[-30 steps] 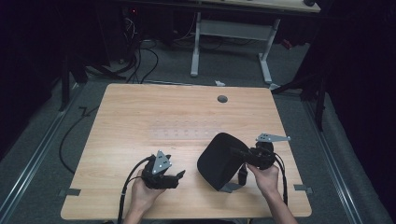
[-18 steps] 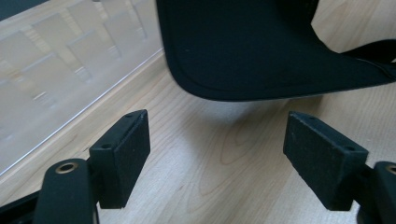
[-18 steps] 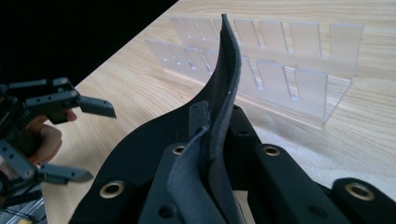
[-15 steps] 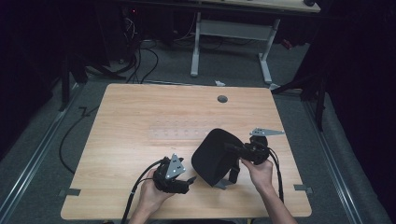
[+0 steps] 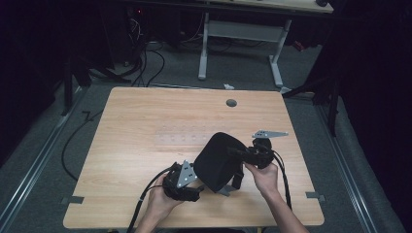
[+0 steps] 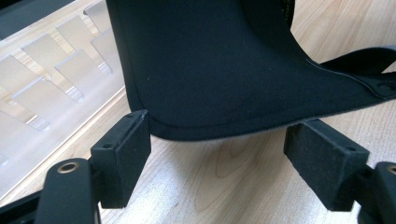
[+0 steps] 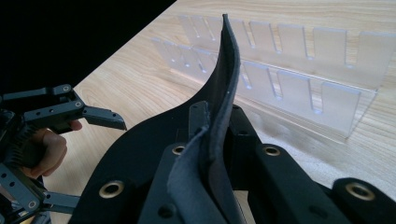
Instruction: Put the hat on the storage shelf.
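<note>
Pad [image 5: 219, 160]: near-centre of table [image 5: 145, 126], lifted | right gripper [image 7: 212, 140] clenched on its right edge | left gripper [image 6: 217, 149] released, jaws straddling its near hem | soft, light, floppy — best pinched at hem

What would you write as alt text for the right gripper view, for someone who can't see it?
The right hand-held gripper is clamped on the edge of a black fabric bag above a wooden table. A clear slotted rack stands behind; the left hand-held gripper waits open at left.

Black claws [image 6: 224, 163] with square foam pads [image 6: 122, 156], brass-ringed screw holes, trailing black cables.
</note>
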A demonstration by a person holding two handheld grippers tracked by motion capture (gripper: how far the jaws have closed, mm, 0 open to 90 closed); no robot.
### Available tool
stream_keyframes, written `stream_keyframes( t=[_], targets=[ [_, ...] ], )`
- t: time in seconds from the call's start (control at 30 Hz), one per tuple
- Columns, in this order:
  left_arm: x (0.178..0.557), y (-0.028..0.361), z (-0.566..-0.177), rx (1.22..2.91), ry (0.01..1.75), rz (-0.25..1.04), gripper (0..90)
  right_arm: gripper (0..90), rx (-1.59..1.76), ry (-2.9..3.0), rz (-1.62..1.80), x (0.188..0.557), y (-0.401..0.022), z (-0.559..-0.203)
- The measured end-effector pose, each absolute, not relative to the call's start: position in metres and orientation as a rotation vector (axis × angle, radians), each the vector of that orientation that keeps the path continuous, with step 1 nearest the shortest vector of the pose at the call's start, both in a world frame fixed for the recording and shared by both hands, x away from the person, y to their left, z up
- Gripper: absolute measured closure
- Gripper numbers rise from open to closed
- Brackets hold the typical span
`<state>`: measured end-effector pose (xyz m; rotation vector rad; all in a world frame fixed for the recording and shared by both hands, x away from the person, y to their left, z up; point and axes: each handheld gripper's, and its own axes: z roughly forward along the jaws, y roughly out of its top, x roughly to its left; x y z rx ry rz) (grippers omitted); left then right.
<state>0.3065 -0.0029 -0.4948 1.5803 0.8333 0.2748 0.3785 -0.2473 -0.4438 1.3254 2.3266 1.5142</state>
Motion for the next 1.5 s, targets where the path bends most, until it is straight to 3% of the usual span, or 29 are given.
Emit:
stream_keyframes(
  t=[0.4, 0.9, 1.5],
  targets=[
    [0.303, -0.009, -0.491, 1.608, 0.811, 0.307, 25.6, 83.3, 1.315, 2.361, 1.470, 0.376, -0.235, -0.446],
    [0.304, -0.002, -0.485, 1.589, 0.834, 0.278, 37.2, 82.6, 1.281, 2.427, 1.425, 0.370, -0.224, -0.447],
    [0.296, 0.004, -0.478, 1.623, 0.793, 0.264, 71.4, 78.9, 1.291, 2.443, 1.455, 0.367, -0.226, -0.448]
  ],
)
